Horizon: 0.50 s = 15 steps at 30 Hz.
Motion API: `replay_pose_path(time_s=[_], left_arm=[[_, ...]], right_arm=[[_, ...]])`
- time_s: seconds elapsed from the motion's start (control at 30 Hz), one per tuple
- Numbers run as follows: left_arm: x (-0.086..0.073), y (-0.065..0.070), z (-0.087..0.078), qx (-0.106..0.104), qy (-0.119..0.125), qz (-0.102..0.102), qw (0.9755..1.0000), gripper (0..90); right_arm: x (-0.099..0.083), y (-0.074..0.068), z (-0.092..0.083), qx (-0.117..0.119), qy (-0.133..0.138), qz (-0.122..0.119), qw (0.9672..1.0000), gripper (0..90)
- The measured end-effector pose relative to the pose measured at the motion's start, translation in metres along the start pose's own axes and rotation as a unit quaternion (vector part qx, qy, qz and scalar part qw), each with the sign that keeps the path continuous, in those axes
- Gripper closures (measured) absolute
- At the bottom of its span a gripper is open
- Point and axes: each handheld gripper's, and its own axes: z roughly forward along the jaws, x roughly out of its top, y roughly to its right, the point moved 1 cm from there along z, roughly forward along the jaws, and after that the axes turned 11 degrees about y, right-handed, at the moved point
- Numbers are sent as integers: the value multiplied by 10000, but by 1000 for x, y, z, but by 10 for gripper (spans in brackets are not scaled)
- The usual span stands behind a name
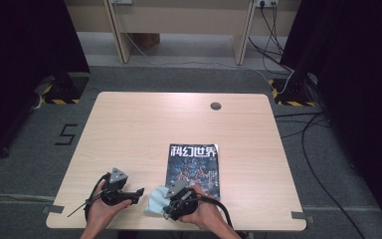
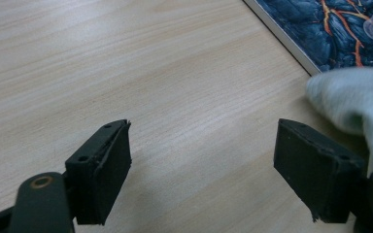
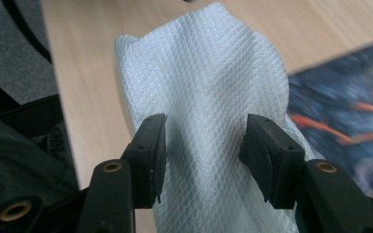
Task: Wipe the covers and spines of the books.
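A white quilted cloth (image 3: 209, 73) lies bunched at the near left corner of a dark-covered magazine (image 1: 195, 167) on the wooden table (image 1: 144, 124). My right gripper (image 3: 204, 150) is shut on the cloth, which humps up between the pads and spreads out beyond them. From above, the right gripper (image 1: 173, 200) sits at the table's front edge with the cloth (image 1: 154, 201) just to its left. My left gripper (image 1: 138, 192) rests to the left of the cloth. Its jaws (image 2: 201, 170) stand wide open over bare wood. The cloth (image 2: 354, 102) and magazine corner (image 2: 330, 29) are off to its right.
A small round grommet (image 1: 215, 105) sits in the table's far side. Bare wood spreads to the left of and beyond the magazine. Cables (image 1: 308, 144) trail over the grey floor on the right, and a desk frame (image 1: 179, 25) stands behind the table.
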Motion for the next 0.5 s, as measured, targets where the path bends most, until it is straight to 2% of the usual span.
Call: replay_pose_path(time_s=[0.1,0.27,0.4,0.5], left_arm=[[0,-1,0,0,7,-2,10000,206],[0,0,0,-14,11,-9,10000,206],[0,1,0,-29,7,21,10000,206],[-1,1,0,-41,-12,12,10000,207]], right_arm=[[2,-5,2,4,-8,-62,10000,512],[-2,1,-1,116,76,73,9999,516],[-11,13,-13,-54,28,217,9997,516],[-22,29,-28,-233,-35,348,9991,517]])
